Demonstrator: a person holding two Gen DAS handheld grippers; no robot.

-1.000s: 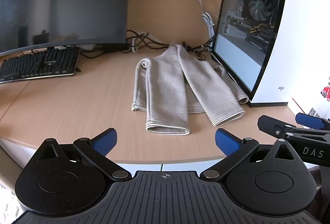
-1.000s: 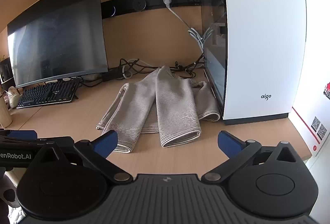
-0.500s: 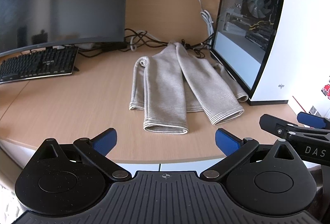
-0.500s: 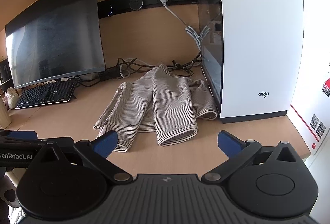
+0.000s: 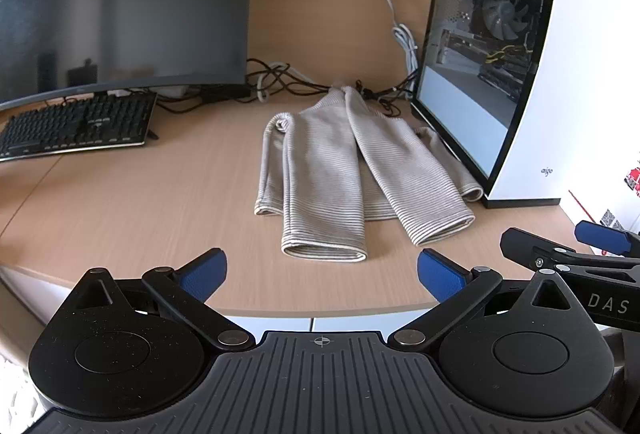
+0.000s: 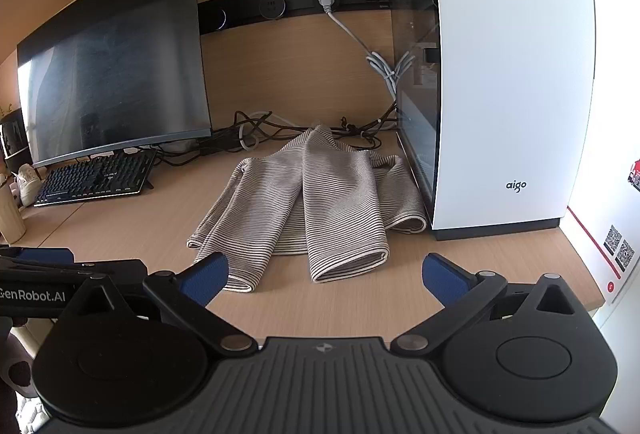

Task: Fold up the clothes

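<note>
A grey striped sweater [image 5: 340, 170] lies on the wooden desk [image 5: 140, 202], both sleeves folded forward over its body; it also shows in the right wrist view [image 6: 312, 202]. Its right side touches the white PC case [image 5: 560, 74]. My left gripper [image 5: 320, 270] is open and empty, hovering at the desk's front edge just short of the sleeve cuffs. My right gripper [image 6: 325, 272] is open and empty, also at the front edge, before the right cuff. Each gripper shows at the edge of the other's view.
A curved monitor [image 5: 120, 6] and a black keyboard [image 5: 76, 126] stand at the left. Tangled cables [image 5: 288, 82] lie behind the sweater. The PC case [image 6: 512, 74] walls the right side. The desk edge [image 6: 400, 318] runs just under my grippers.
Both grippers have drifted slightly, so the sweater sits a little lower and closer in both views. The sweater itself has not moved and the jaws stay open.
</note>
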